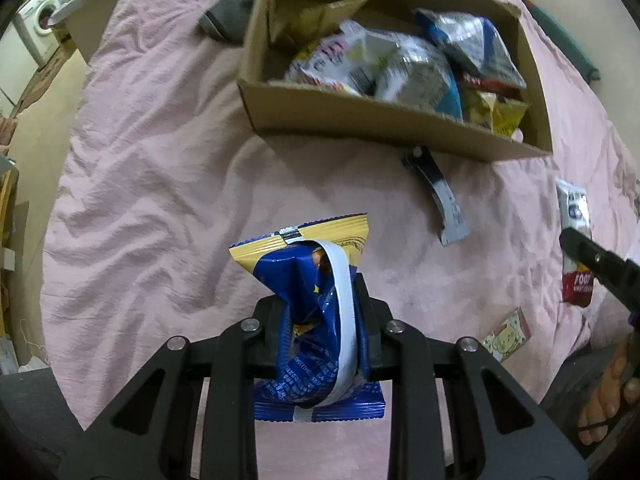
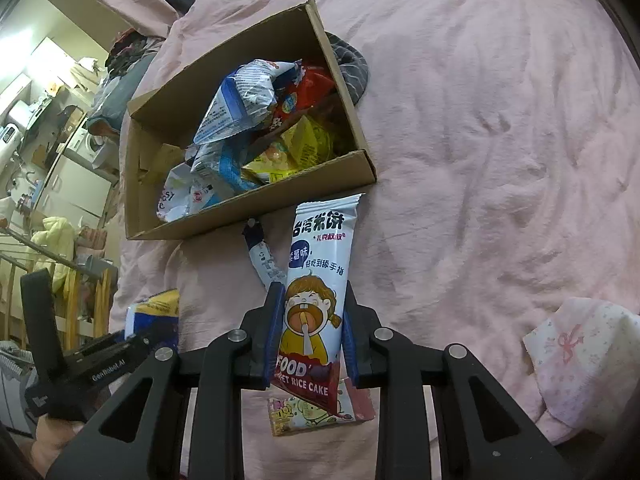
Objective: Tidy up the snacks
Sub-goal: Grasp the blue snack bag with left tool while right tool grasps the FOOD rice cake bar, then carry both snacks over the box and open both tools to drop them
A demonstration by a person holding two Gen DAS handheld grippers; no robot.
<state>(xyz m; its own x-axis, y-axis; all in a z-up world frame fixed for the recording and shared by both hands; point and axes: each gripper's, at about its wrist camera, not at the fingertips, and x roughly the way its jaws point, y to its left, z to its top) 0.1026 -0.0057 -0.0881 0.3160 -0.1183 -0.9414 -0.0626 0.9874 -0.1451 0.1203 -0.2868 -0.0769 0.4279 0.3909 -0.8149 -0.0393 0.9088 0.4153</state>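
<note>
Pinching crumpled blue snack bag (image 1: 316, 312), left gripper (image 1: 320, 320) fingers nearly closed; right gripper (image 2: 310, 336) clamps rice cake packet (image 2: 320, 280); cardboard box (image 2: 248, 224) ahead of both fingertips.

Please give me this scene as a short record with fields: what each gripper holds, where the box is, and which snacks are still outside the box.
left gripper: shut on blue and yellow snack bag
right gripper: shut on rice cake packet
cardboard box: open, on the pink bedsheet, partly filled with snack bags
still on the sheet: dark stick packet near the box; small cartoon packet below the right gripper
</note>
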